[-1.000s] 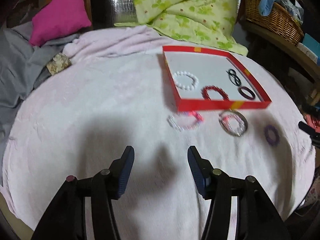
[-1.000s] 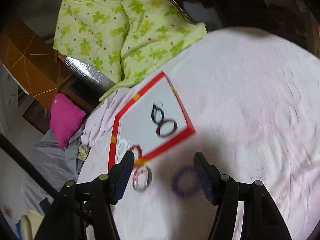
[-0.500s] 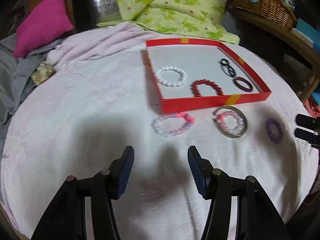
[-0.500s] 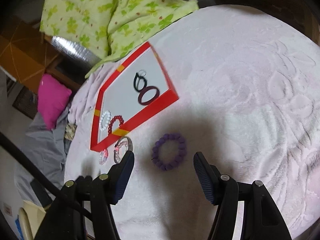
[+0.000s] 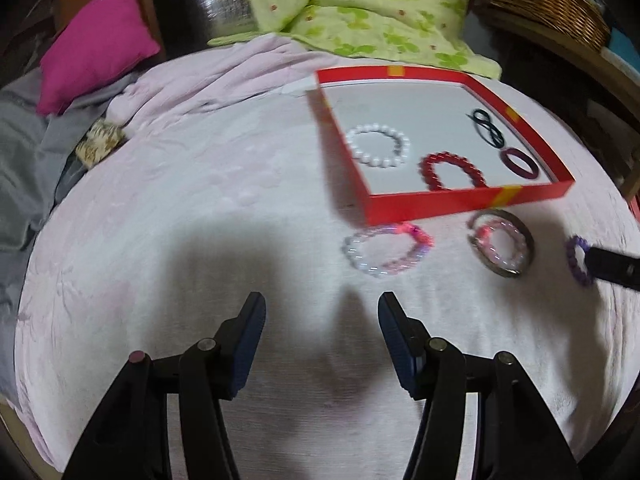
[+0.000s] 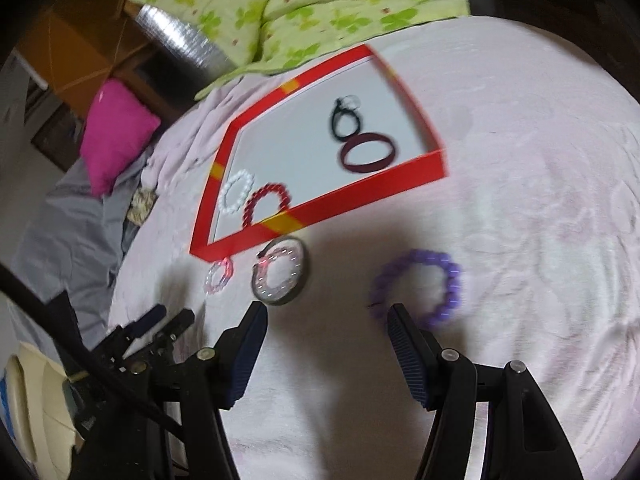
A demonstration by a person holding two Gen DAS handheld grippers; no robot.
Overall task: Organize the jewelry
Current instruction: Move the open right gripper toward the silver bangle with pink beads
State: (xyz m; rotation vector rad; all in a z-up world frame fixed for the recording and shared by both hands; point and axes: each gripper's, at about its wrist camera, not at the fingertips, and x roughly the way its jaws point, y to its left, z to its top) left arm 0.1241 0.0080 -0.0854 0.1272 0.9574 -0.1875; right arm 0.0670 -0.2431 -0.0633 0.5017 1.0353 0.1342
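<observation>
In the left wrist view, the left gripper (image 5: pixel 321 314) is held over bare pink blanket (image 5: pixel 192 184), its jaws spread wide and nothing between them. Farther off and to the right lies the red tray (image 5: pixel 468 203), in which a white pearl bracelet (image 5: pixel 378 146), a red beaded bracelet (image 5: pixel 452 169), a dark maroon bangle (image 5: pixel 519 162) and black hair ties (image 5: pixel 486 127) are already laid. Just in front of the tray's near wall, on the blanket, a pale pink bead bracelet (image 5: pixel 386 250) is seen, and to its right a metal bangle (image 5: pixel 502 246) with a small pink bracelet lying inside its ring. At the far right a purple beaded bracelet (image 5: pixel 577 258) is partly covered by a dark fingertip of the other gripper.

In the right wrist view, the right gripper (image 6: pixel 326 330) is shown with jaws wide and empty. The purple beaded bracelet (image 6: pixel 420 286) lies just beyond the right finger (image 6: pixel 406 350), whose tip overlaps its near edge. The step in hand is judged to be the pickup of this bracelet. It would be done well if one finger were set inside the loop and the other outside, so that the strand is pinched across the beads; the soft blanket should not be caught in the closure. The bracelet is motion-blurred here, so exact contact cannot be told.
</observation>
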